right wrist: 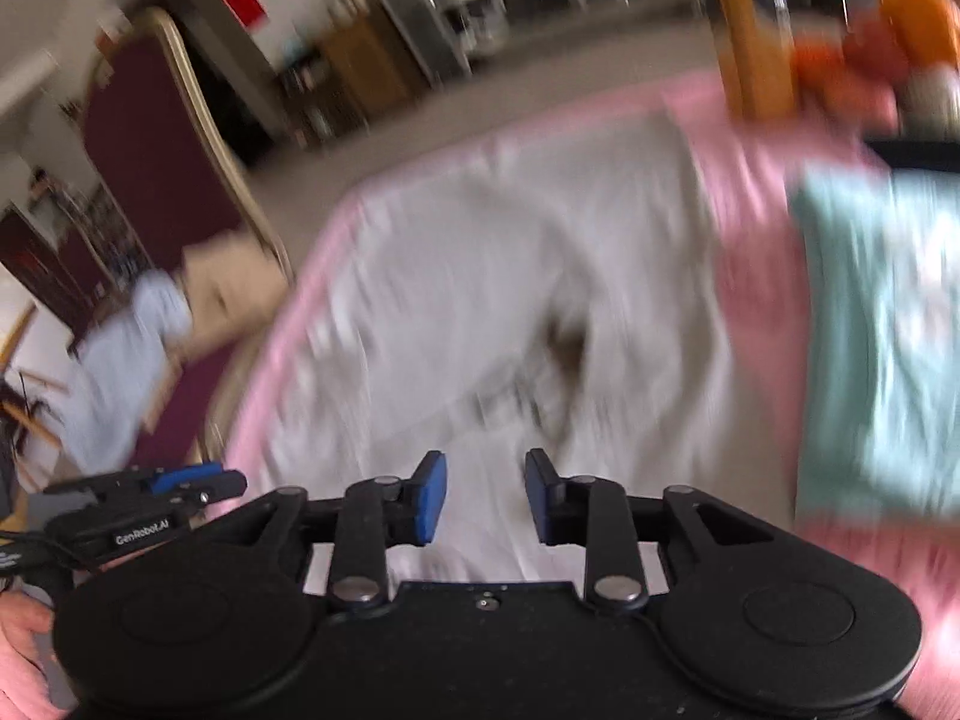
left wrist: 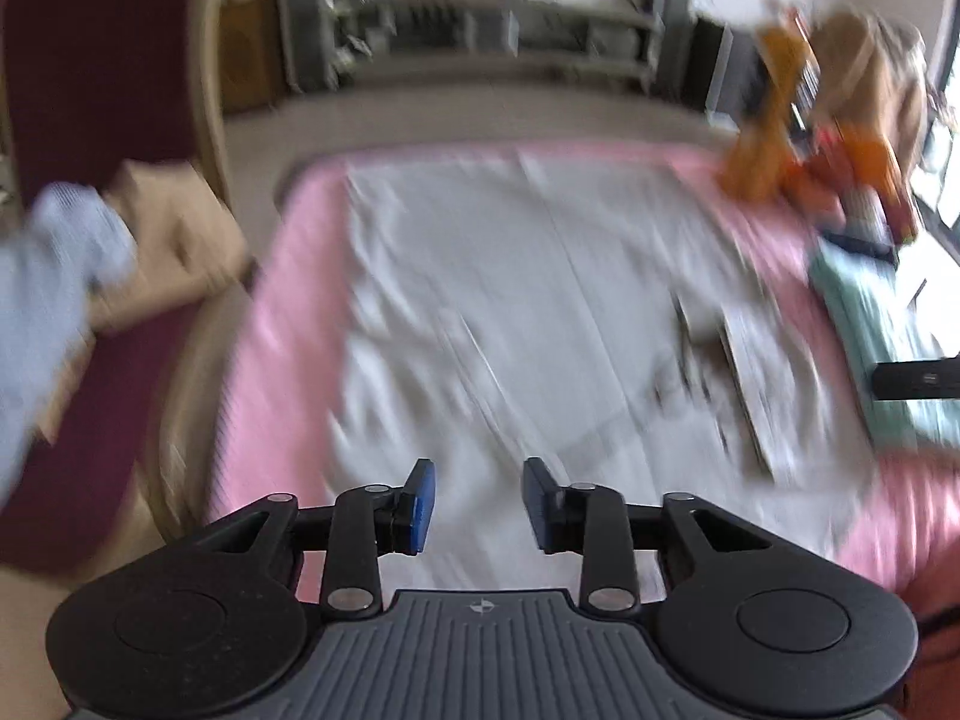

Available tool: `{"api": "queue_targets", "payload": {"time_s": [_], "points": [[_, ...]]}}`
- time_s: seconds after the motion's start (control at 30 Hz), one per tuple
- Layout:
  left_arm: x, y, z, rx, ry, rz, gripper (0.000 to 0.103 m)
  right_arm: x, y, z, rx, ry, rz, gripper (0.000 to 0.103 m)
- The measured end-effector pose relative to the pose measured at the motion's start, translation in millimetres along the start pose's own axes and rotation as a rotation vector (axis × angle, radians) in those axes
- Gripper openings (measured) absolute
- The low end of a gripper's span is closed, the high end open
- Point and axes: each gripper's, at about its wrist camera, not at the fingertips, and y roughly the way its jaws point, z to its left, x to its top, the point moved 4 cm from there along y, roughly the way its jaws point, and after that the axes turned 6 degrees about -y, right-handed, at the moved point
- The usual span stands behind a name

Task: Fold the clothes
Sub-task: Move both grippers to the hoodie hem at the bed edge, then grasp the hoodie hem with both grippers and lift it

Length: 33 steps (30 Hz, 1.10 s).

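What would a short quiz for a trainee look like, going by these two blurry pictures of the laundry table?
1. True or false: the left tool has cloth pinched between its blue pads.
2. Which garment lies spread across the middle of the pink table cover? A) a white one B) a black one C) a red one
3. Fill in: the folded mint-green garment lies toward the ___ side of the right wrist view.

Key
1. False: both it and the right tool stand open with nothing between the pads.
2. A: the white garment.
3. Right.
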Motion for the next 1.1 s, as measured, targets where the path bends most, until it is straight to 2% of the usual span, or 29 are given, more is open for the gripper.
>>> {"api": "queue_targets", "payload": {"time_s": [0.17,0.27,0.33,0.43,0.5,0.6,0.77,0.87,0.93,1.0,1.1], "points": [[74,20,23,0.064,-0.046,-0.083,0.038,76,-6,-1,-0.047,-0.02,-0.209,0.035],[115,57,37,0.105,-0.086,-0.077,0.041,117,17,-18,-0.108,0.011,-0.253,0.035],[139,92,51,0.116,-0.145,-0.046,0.041,144,43,-37,-0.145,0.05,-0.25,0.035],[166,151,72,0.133,-0.252,0.006,0.041,174,86,-66,-0.222,0.055,-0.245,0.025],[180,188,84,0.128,-0.316,0.041,0.04,185,115,-84,-0.268,0.034,-0.232,0.025],[198,237,93,0.115,-0.364,0.062,0.039,201,156,-119,-0.29,0.038,-0.214,0.026],[228,293,103,0.09,-0.367,0.046,0.037,211,205,-159,-0.321,0.088,-0.212,0.026],[237,319,108,0.088,-0.364,0.058,0.034,210,223,-169,-0.318,0.09,-0.219,0.027],[238,332,107,0.077,-0.362,0.075,0.026,209,232,-173,-0.33,0.074,-0.221,0.027],[239,341,105,0.061,-0.354,0.083,0.026,208,237,-175,-0.343,0.058,-0.223,0.026],[241,343,99,0.042,-0.313,0.056,0.02,211,241,-181,-0.382,0.054,-0.231,0.026]]}}
